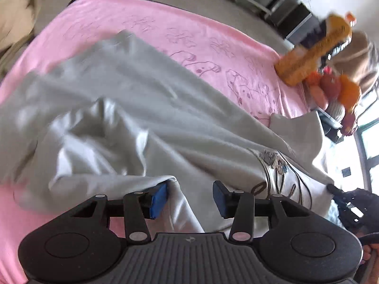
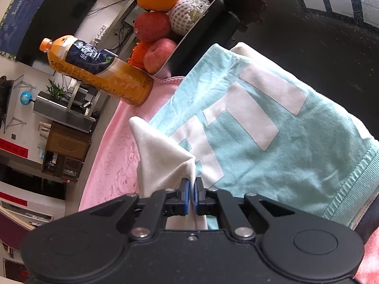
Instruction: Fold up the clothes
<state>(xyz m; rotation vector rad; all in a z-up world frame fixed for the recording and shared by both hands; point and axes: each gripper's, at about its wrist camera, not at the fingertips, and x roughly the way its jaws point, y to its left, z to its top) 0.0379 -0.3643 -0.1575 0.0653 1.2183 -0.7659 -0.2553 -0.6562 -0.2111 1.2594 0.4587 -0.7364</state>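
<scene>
Our left tongs (image 1: 187, 197) stand parted, nothing pinched, over the limp pale garment (image 1: 132, 108) spread ahead. Our right tongs (image 2: 191, 195) clamp its white corner (image 2: 163, 158); soft and light, it handles best by edges.

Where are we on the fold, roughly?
Early-to-mid. Done: a teal shirt lies flat beside the work area, apparently finished. In hand: the right gripper is shut on a corner of the white garment; the left gripper is open, cloth between its fingers but not pinched. Left: the garment lies rumpled across the pink blanket, no neat fold yet.
</scene>
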